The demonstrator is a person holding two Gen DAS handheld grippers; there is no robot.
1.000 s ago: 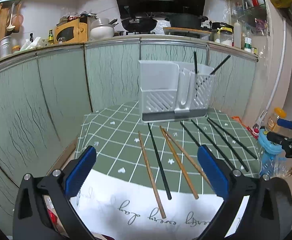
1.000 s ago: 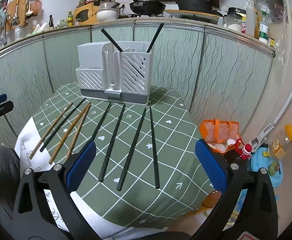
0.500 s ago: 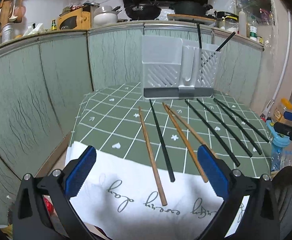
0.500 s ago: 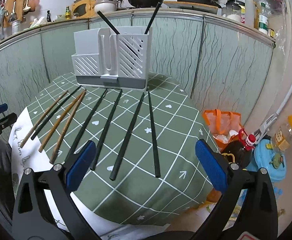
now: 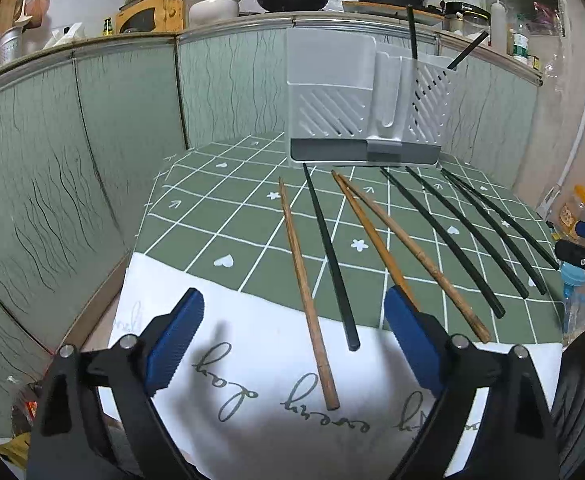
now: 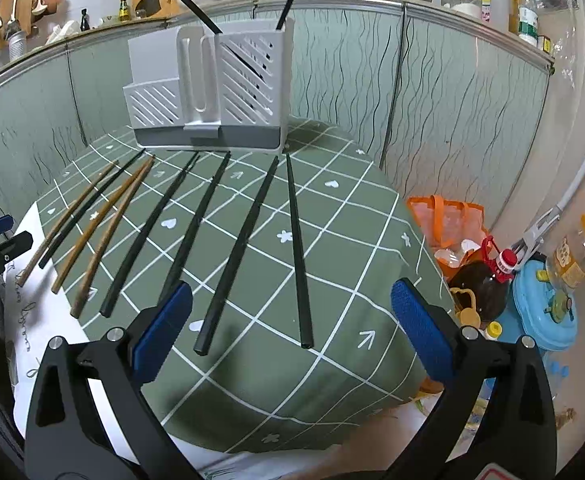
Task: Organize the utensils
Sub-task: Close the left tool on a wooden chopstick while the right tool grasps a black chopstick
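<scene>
**Chopsticks laid out before a holder, both grippers empty**

Over the near edge of the surface [image 5: 196, 216], the left wrist view shows the left gripper [image 5: 294, 344] with its blue fingers [image 5: 176, 344] spread wide, holding nothing. Between and beyond them lie a wooden chopstick [image 5: 306, 284] and a black chopstick [image 5: 330, 260], side by side, their near ends resting on a white cloth with script lettering [image 5: 252, 392]. Two more wooden chopsticks [image 5: 408, 252] lie to the right, crossing near their far tips, then a row of black ones. A grey utensil holder [image 5: 356, 100] stands upright at the far end, two black chopsticks already leaning in its right compartment.

From the right wrist view, the right gripper [image 6: 290, 326] is likewise spread wide and empty, above the green checked cloth. Four black chopsticks [image 6: 228, 256] fan out toward it from the holder, well apart from each other. Bottles and an orange bag [image 6: 448, 220] sit on the floor beside the surface.

Risks, as a judgement: thin, smooth chopsticks may roll or slip as the fingers close. A grasp at the crossed wooden pair could drag both. The near ends overhang or approach the edge, so a nudge might tip one onto the floor.
</scene>
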